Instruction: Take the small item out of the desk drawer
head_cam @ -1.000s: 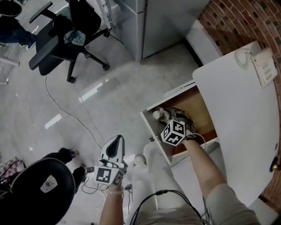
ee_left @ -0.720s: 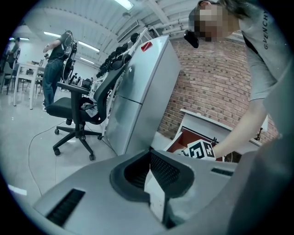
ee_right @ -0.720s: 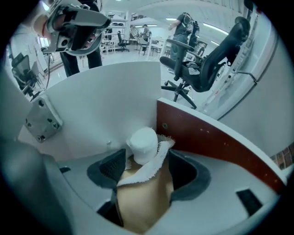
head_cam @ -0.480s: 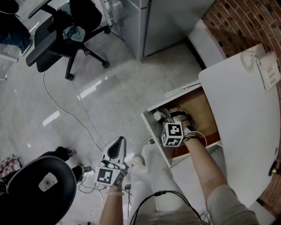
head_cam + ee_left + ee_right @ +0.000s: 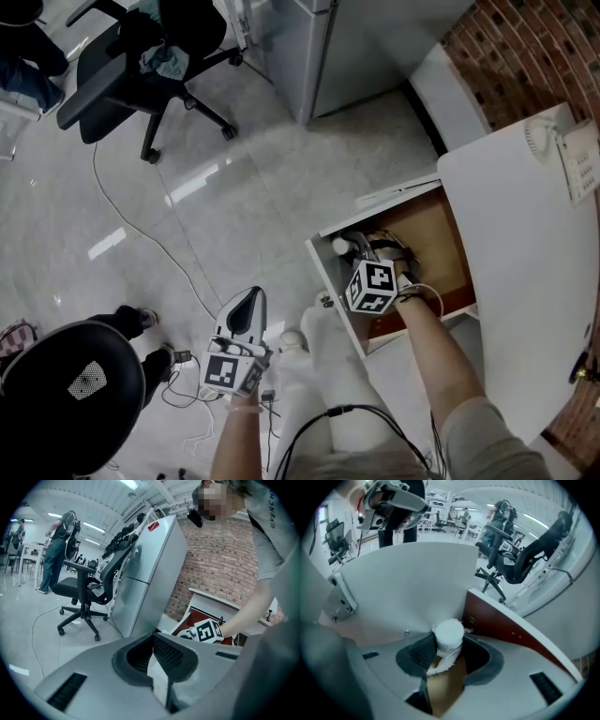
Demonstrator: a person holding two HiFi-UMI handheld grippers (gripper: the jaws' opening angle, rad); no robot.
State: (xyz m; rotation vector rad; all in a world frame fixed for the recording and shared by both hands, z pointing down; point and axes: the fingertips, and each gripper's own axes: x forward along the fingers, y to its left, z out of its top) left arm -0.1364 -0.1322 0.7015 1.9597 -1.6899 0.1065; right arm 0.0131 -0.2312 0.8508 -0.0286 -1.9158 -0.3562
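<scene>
Pale office floor (image 5: 234, 178), white desk (image 5: 525, 253), drawer (image 5: 433, 234) open. My right gripper (image 5: 449, 654) is clamped on the small white roll (image 5: 449, 633), inside the drawer by its front panel. I judge the roll light, soft and frayed, so it needs a gentle mid-body hold. My left gripper (image 5: 153, 654) is closed and empty.

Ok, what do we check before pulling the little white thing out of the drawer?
1. Right gripper shut on the white roll: ok.
2. Drawer open, nothing above the gripper: ok.
3. Roll clear of the drawer's brown wall: not ok, it sits close by the corner.
4. Loose strip hanging off the roll won't snag: cannot tell.
5. Left gripper empty and away from the drawer: ok.
</scene>
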